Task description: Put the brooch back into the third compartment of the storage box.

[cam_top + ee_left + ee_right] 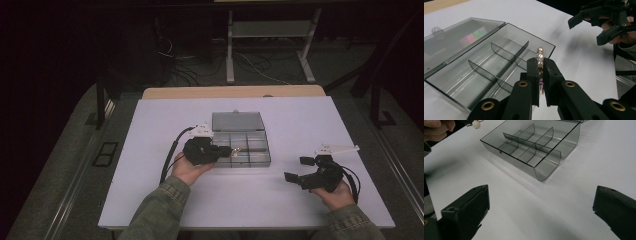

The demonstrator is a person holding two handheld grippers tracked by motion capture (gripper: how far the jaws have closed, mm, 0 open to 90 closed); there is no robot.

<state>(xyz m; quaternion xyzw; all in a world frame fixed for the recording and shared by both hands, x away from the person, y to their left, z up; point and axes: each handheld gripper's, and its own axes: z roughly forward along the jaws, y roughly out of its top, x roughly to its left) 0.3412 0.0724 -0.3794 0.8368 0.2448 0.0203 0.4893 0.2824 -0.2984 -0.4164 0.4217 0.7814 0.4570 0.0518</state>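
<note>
A clear grey plastic organiser box [250, 150] lies open on the white table, its lid [237, 121] folded back and its compartments [491, 65] looking bare. My left gripper [226, 150] hovers over the box's left side, shut on a string of pearl beads with gold links [539, 58] that pokes up between the jaws. The beads [476, 124] also show at the top left of the right gripper view. My right gripper [299, 169] rests open near the table's front right, its fingers [466, 210] wide apart with bare table between them.
The white table [310, 120] sits on a wooden top [235, 92]. Beyond it are desk legs [230, 50] and cables on a dark floor. A person's sleeves [160, 210] come in from the bottom edge.
</note>
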